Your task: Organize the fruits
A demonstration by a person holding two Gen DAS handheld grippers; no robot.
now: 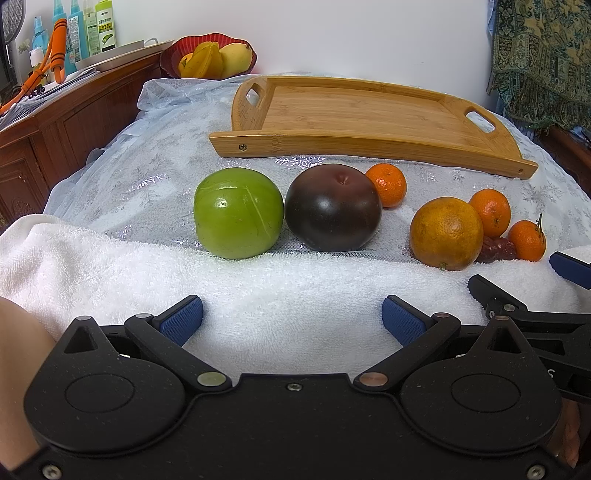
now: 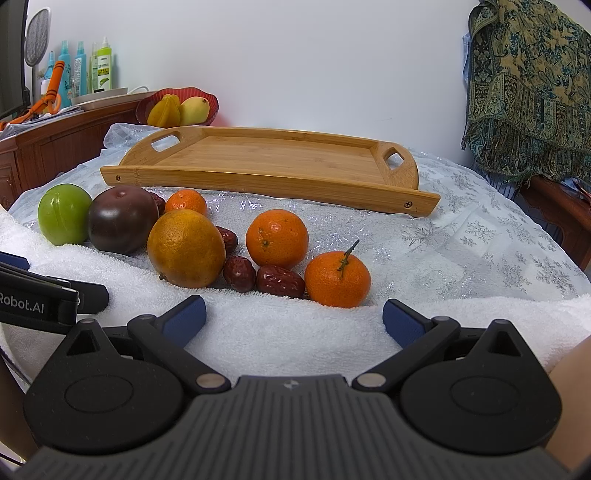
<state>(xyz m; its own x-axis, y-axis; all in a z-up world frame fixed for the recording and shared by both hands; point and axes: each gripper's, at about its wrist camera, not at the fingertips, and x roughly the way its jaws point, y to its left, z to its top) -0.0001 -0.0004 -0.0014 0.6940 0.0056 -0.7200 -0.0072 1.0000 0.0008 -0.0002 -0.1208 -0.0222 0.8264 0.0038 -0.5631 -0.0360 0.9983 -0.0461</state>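
A green fruit [image 1: 238, 212] and a dark purple fruit [image 1: 332, 208] sit side by side at the towel's far edge. To their right lie a large orange [image 1: 446, 232], small tangerines [image 1: 489, 211] and red dates [image 2: 280, 280]. An empty bamboo tray [image 1: 354, 110] stands behind them. My left gripper [image 1: 291, 321] is open and empty over the white towel [image 1: 258, 288], short of the green and purple fruits. My right gripper [image 2: 293, 317] is open and empty, just short of the dates and a stemmed tangerine [image 2: 338, 278].
A red bowl [image 1: 170, 55] with yellow fruit stands at the back left on a wooden cabinet [image 1: 55, 122] with spray bottles [image 1: 103, 26]. A patterned cloth [image 2: 524, 92] hangs at the right. A snowflake tablecloth [image 2: 480, 236] covers the table.
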